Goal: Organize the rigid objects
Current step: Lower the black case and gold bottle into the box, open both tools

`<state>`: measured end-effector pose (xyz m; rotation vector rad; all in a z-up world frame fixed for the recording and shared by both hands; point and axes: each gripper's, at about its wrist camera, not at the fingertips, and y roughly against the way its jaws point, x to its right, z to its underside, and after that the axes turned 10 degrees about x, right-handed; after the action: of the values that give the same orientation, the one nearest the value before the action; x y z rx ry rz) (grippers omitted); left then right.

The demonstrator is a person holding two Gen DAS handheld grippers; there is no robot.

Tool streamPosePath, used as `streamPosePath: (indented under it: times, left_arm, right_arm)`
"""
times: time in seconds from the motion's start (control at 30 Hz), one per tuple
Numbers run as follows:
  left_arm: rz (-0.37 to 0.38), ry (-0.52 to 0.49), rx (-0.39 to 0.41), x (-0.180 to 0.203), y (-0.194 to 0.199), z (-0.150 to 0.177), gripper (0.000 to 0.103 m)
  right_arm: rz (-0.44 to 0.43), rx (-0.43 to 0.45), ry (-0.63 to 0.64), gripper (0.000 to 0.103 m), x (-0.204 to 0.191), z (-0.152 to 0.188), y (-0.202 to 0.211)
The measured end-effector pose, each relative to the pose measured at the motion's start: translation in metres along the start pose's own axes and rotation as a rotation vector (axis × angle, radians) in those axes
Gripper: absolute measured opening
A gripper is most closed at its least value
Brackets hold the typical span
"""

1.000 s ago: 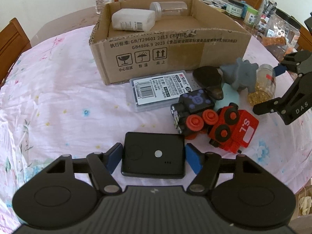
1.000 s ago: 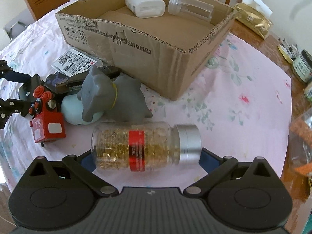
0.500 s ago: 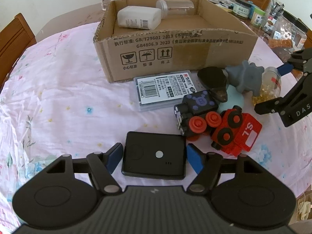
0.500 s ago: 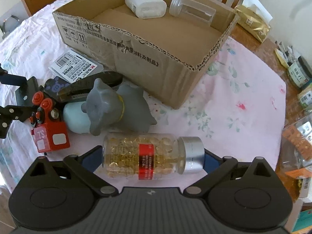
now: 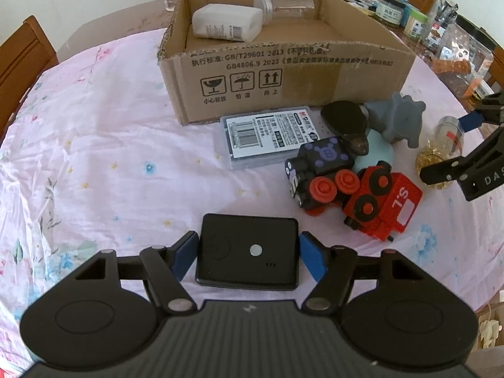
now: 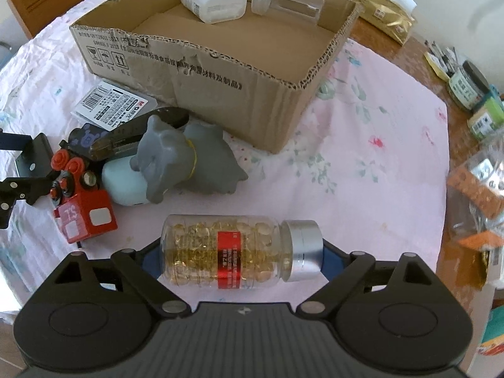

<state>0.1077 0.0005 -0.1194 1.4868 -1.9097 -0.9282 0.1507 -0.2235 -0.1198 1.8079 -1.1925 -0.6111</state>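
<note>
Left gripper (image 5: pixel 249 252) straddles a flat black rectangular device (image 5: pixel 248 253) lying on the pink floral tablecloth of the table (image 5: pixel 94 157); its blue pads (image 5: pixel 184 255) sit just beside the device's short sides, whether pressing cannot be told. Right gripper (image 6: pixel 241 252) brackets a clear capsule bottle with red label and silver cap (image 6: pixel 239 252), lying crosswise; jaws closing, bottle between them, contact not certain. At 12 o'clock from the left gripper stands an open brown cardboard box (image 5: pixel 283 72) holding a white plastic bottle (image 5: pixel 226 25) and a clear plastic jar (image 5: pixel 283 4). At 1 o'clock lie a red toy train (image 5: pixel 382 203), a black toy wagon (image 5: pixel 318 167) and a grey rubber animal figure (image 5: pixel 400 119).
</note>
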Motion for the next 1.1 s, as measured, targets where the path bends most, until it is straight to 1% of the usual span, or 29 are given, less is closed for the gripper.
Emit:
streamPosePath:
  times: [0.23, 0.37, 0.5, 0.6, 0.73, 0.87, 1.0, 1.1]
  left_arm:
    - [0.008, -0.025, -0.007, -0.006, 0.007, -0.004, 0.069]
    - [0.013, -0.042, -0.027, -0.008, 0.012, -0.009, 0.069]
    - [0.026, -0.072, -0.020, -0.008, 0.025, -0.017, 0.069]
    - [0.043, -0.092, 0.017, -0.007, 0.040, -0.030, 0.069]
    - [0.064, -0.110, 0.077, -0.006, 0.056, -0.054, 0.069]
    - [0.071, -0.131, 0.170, -0.006, 0.064, -0.084, 0.069]
    - [0.073, -0.151, 0.244, -0.007, 0.059, -0.117, 0.069]
    - [0.052, -0.153, 0.257, -0.009, 0.039, -0.138, 0.069]
  right_arm:
    - [-0.001, 0.007, 0.022, 0.096, -0.005, 0.004, 0.009]
    - [-0.002, 0.016, 0.018, 0.096, -0.005, 0.002, 0.016]
    - [0.002, 0.047, 0.021, 0.096, -0.006, -0.004, 0.028]
    - [0.002, 0.088, 0.021, 0.096, -0.007, -0.010, 0.041]
    - [-0.007, 0.150, 0.014, 0.096, -0.008, -0.025, 0.059]
    - [0.013, 0.225, 0.034, 0.096, -0.012, -0.041, 0.075]
    - [0.012, 0.277, 0.051, 0.096, -0.015, -0.060, 0.083]
    - [0.008, 0.306, 0.056, 0.096, -0.016, -0.075, 0.087]
